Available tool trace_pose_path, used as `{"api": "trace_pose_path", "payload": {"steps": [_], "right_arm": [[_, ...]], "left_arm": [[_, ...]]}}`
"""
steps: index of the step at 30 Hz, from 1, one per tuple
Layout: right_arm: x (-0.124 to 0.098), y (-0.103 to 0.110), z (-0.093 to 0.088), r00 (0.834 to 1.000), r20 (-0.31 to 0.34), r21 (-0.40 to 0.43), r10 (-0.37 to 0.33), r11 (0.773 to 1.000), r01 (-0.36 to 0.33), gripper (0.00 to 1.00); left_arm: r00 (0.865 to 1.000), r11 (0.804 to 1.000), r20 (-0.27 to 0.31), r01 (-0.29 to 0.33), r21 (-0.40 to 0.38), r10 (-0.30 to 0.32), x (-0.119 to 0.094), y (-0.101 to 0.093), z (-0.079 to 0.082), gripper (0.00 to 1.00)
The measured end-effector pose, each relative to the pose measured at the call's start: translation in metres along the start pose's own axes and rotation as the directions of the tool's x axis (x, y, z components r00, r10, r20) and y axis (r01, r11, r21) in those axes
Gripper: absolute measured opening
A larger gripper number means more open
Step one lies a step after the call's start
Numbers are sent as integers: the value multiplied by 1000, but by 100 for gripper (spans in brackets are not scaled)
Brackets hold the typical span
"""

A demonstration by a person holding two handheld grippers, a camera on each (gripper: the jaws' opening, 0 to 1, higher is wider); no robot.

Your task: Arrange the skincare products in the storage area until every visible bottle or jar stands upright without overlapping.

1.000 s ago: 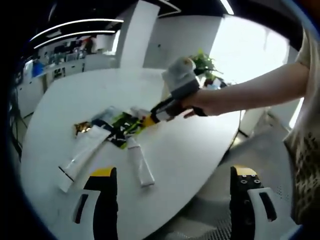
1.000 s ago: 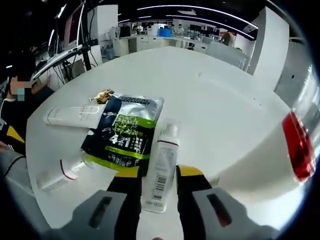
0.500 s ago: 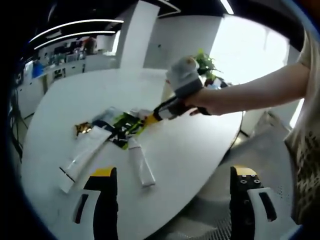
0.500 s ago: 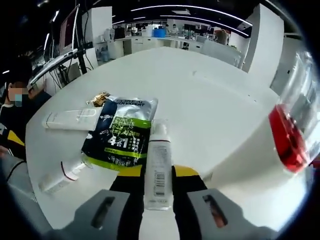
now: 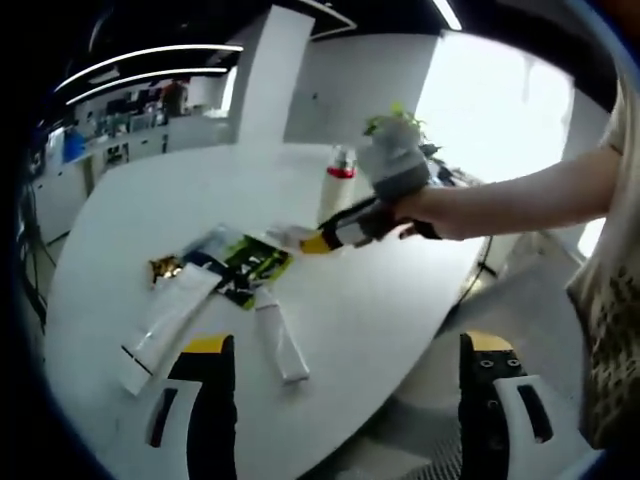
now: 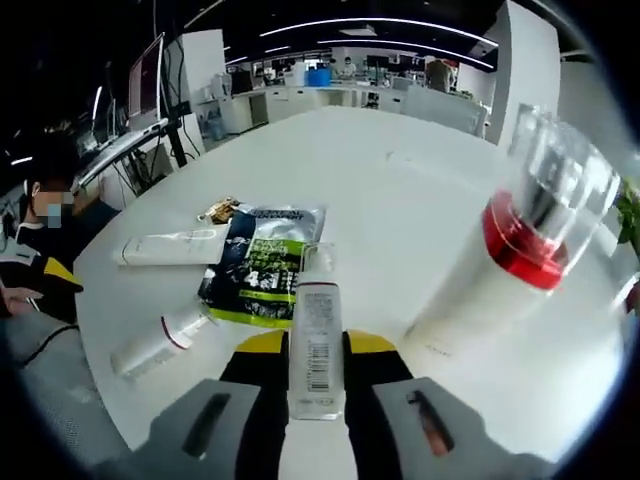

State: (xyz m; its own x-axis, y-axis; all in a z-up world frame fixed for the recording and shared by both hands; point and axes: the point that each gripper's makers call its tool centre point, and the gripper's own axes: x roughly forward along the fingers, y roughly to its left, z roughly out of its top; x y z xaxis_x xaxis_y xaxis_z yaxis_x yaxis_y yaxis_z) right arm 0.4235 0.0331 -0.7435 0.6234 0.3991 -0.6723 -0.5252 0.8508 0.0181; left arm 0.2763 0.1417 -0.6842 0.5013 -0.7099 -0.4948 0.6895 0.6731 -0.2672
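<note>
White tube point(image 6: 316, 345) clamped between right gripper point(image 6: 316, 362) jaws, above table point(image 6: 420, 210). Red-collared bottle point(image 6: 500, 255) upright at 3 o'clock. Left gripper point(image 5: 345, 345) jaws held apart, nothing between.

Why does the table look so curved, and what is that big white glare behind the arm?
Left gripper view: the fisheye lens bends the white table into a bowl, and a bright window area is washed out white. Right gripper view: the nearby red-banded bottle looms large and leans from the same distortion, while the tube in the right gripper looks fairly sharp.
</note>
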Motion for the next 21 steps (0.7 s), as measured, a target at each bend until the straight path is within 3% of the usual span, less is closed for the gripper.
{"api": "trace_pose_path", "payload": {"steps": [6, 15, 21], "right_arm": [[-26, 7, 7, 996, 83, 73, 24, 997, -30, 19], [-66, 16, 15, 979, 196, 158, 57, 983, -89, 19], [-90, 32, 19, 956, 270, 202, 119, 963, -177, 19]], "left_arm": [[994, 990, 108, 43, -133, -28, -2, -2, 29, 90], [985, 980, 156, 97, -172, -71, 0, -11, 52, 89], [975, 970, 196, 142, -197, -103, 1, -19, 69, 88]]}}
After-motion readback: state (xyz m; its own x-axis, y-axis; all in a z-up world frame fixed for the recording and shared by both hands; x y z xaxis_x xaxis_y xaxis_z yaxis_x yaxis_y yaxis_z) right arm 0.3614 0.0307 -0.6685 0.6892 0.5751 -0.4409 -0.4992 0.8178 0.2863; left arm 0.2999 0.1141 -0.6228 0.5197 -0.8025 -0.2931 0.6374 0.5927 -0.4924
